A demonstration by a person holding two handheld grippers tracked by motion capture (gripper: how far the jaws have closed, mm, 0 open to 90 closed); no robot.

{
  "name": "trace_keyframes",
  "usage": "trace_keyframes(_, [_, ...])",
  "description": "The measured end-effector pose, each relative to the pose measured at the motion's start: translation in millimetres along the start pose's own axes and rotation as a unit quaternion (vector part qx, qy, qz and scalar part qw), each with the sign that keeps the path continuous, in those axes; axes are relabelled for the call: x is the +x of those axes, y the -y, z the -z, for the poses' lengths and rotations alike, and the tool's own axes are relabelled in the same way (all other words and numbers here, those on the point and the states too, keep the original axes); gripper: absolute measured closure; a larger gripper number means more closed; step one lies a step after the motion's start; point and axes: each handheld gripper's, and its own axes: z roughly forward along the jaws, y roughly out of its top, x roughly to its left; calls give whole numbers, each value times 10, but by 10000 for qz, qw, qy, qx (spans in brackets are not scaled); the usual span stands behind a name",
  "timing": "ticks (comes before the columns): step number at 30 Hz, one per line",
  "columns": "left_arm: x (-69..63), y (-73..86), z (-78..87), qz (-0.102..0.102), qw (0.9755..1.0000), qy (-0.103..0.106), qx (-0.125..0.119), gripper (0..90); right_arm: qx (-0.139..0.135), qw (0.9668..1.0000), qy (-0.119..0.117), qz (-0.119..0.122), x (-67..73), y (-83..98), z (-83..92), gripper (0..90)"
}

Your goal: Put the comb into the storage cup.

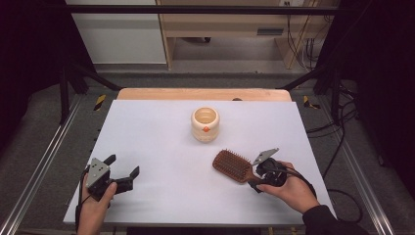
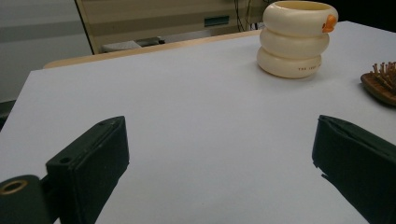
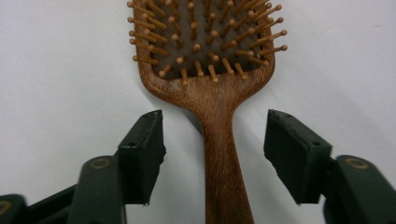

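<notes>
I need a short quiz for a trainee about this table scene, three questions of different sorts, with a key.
1. True or false: the pads of the right tongs already press on the hairbrush handle.
2. Which way do the hairbrush bristles face? A. up B. down C. sideways
3. Fill in: the left tongs are ____ and hold nothing.

Key:
1. False. The handle lies between the pads, with a gap on each side.
2. A
3. open. The cream cup stands upright, apart from both tongs.
</notes>
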Motion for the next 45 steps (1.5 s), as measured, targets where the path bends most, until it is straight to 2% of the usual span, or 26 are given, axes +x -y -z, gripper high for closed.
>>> trace_keyframes(9, [-9, 2, -6, -19, 10000, 27, 15, 42, 192, 9996, -185, 46, -40, -7, -62, 547])
trace_keyframes(15, [-9, 2, -7, -19, 10000, 38, 19, 43, 282, 9994, -207, 61, -57, -16, -85, 601])
trace_keyframes(32, [-18, -1, -8, -44, 10000, 62, 24, 44, 457, 9985, -282, 93, -77, -34, -135, 679])
trace_keyframes(45, [-33, -4, -18, -78, 9999, 68, 35, 44, 626, 9972, -390, 74, -106, -71, -151, 699])
